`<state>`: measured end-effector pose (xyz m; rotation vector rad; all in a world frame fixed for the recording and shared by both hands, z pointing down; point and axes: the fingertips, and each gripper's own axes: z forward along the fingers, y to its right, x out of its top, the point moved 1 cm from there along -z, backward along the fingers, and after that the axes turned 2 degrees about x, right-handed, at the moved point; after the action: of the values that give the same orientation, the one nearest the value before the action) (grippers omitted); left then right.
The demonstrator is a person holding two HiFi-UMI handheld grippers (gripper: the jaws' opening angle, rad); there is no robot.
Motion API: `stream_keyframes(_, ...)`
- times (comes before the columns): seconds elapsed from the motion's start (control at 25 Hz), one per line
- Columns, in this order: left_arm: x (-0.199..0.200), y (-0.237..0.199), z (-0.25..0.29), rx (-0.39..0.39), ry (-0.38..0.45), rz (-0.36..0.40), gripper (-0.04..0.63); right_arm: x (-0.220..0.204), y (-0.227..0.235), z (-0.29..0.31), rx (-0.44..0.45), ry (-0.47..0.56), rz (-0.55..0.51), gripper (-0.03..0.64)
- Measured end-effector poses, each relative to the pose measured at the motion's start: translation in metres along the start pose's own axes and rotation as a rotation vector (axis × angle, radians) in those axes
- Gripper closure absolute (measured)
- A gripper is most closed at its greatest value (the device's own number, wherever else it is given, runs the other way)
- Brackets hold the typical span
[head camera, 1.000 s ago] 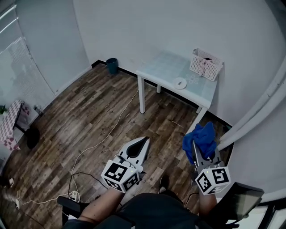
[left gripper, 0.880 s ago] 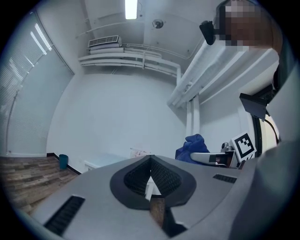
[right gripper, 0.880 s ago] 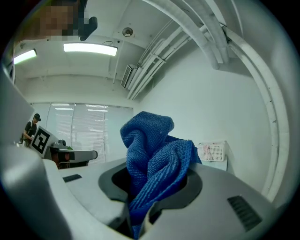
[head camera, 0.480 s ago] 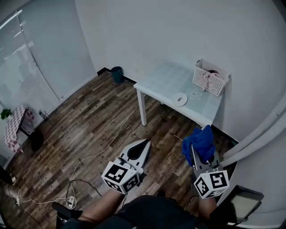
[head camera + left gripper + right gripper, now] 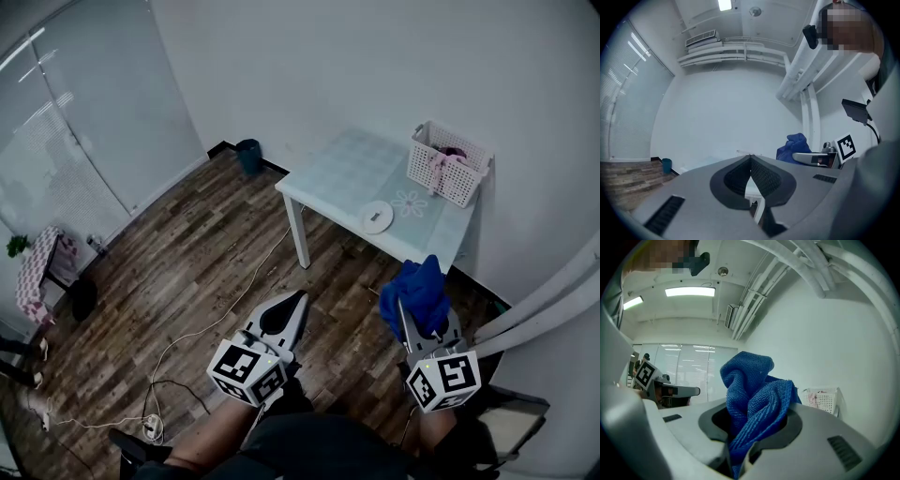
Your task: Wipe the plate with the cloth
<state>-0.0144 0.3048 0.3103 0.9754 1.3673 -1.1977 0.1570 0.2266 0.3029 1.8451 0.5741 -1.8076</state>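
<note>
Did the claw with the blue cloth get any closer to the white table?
Yes. In the head view, the right gripper and cloth are nearer the table than before.

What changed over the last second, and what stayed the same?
The person has walked closer to the white table with its plate and basket, carrying both claws along. No grip changed: the right claw stays shut on the blue cloth, and the left claw stays shut and empty.

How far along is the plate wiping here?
Done: the blue cloth is clamped in the right gripper. In hand: the approach; both grippers are over the floor, short of the table. Left: the white plate on it is untouched, so all wiping remains. The left gripper is shut and empty.
</note>
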Motion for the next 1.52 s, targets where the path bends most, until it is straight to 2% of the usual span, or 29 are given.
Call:
stream_keyframes(0.44, 0.0, -0.072, 0.086, -0.07, -0.007, -0.034, 0.587, -0.009, 0.034, 0.087, -0.083, -0.043, -0.01, 0.482)
stream_keyframes(0.76, 0.019, -0.142, 0.154, -0.169, -0.014, -0.047, 0.586, -0.003, 0.054, 0.171, -0.183, -0.068, -0.015, 0.482)
stream_keyframes(1.04, 0.016, -0.194, 0.203, -0.226, -0.042, -0.066, 0.586, -0.007, 0.077, 0.226, -0.269, -0.084, 0.005, 0.482)
stream_keyframes(1.28, 0.015, -0.202, 0.251, -0.243, -0.056, -0.078, 0.587, -0.008, 0.106, 0.26, -0.263, -0.095, 0.017, 0.482)
stream_keyframes(1.52, 0.018, -0.199, 0.318, -0.231, -0.064, -0.065, 0.586, -0.007, 0.158, 0.291, -0.231, -0.086, 0.021, 0.482)
